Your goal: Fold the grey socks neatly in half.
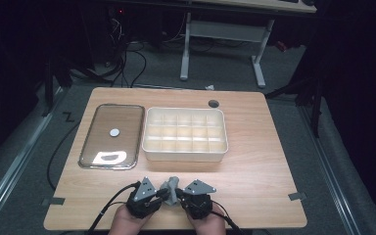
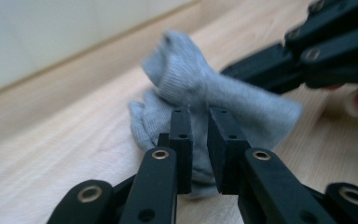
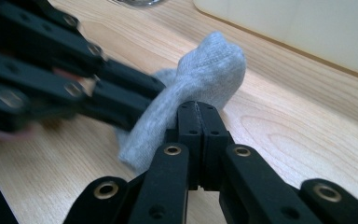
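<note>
A light wooden table [image 1: 254, 161] is seen in a dim room, with grey carpet, cables and the white legs of another desk [image 1: 223, 46] beyond its far edge. A clear lid [image 1: 111, 136] with a round grey knob lies on the table's left half, just beside a cream divided box [image 1: 185, 134]. Near the front edge, a grey sock [image 1: 171, 188] is bunched between the two tools. The left gripper [image 2: 199, 123] is seen with its jaws slightly parted, a narrow gap between them; sock fabric lies in that gap, though pressure on it cannot be confirmed. The right gripper [image 3: 198, 108] is pressed fully together, pinching a fold of the sock. The hands [image 1: 127, 223] are cut off at the bottom edge. The sock's outline is blurred in the left gripper view.
</note>
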`<state>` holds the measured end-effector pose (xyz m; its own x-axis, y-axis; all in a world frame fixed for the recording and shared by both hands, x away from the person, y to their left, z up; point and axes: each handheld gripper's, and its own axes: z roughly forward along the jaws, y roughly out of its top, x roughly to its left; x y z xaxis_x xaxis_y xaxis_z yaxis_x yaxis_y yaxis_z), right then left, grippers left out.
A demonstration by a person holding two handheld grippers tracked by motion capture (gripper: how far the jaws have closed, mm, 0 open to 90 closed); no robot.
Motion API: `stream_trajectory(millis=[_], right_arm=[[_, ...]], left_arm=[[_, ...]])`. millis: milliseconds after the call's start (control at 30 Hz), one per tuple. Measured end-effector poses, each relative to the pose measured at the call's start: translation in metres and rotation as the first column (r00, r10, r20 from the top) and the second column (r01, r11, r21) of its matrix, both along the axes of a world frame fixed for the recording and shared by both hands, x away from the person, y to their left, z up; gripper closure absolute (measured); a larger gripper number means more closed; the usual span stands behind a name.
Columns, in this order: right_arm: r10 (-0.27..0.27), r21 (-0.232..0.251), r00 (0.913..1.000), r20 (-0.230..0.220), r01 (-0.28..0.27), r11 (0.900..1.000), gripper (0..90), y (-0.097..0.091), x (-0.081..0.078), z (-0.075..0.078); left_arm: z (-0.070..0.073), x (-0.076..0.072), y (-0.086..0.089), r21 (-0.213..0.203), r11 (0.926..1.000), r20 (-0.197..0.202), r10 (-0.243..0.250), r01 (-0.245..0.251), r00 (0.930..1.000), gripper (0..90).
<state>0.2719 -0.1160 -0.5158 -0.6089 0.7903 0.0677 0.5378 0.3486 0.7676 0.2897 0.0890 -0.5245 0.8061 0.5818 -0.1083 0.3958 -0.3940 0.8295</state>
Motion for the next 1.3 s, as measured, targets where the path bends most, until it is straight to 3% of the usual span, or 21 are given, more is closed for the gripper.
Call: stream_trajectory(millis=[67,167,333,500,600,1300], right_arm=[[-0.003,0.003,1.0000,-0.005,0.003,1.0000,90.0,-0.001,-0.001,-0.001],[-0.004,0.006,1.0000,-0.002,0.004,1.0000,90.0,-0.003,-0.002,-0.001],[-0.004,0.014,1.0000,0.004,0.004,0.9999,90.0,-0.005,-0.003,0.001],[-0.005,0.023,1.0000,0.008,0.005,0.9997,89.7,-0.006,-0.005,0.003],[-0.003,0.021,1.0000,0.005,0.003,0.9998,89.3,-0.006,-0.005,0.002],[-0.017,0.012,0.9998,0.014,0.017,0.9998,89.3,-0.012,0.001,0.006]], left_arm=[[0.007,-0.001,0.010,-0.030,0.9993,0.019,0.025,-0.024,0.9995,80.3],[0.008,0.003,0.023,-0.028,0.9977,0.013,0.062,-0.062,0.9980,82.6],[0.001,0.010,0.028,0.049,0.9937,-0.018,0.102,-0.101,0.9947,85.4],[-0.005,0.008,0.018,0.088,0.9938,-0.041,0.072,-0.069,0.9965,86.2],[-0.006,0.006,0.013,0.089,0.9944,-0.049,0.061,-0.057,0.9969,86.6],[-0.004,-0.001,-0.028,0.105,0.9942,-0.025,-0.021,0.023,0.9995,89.8]])
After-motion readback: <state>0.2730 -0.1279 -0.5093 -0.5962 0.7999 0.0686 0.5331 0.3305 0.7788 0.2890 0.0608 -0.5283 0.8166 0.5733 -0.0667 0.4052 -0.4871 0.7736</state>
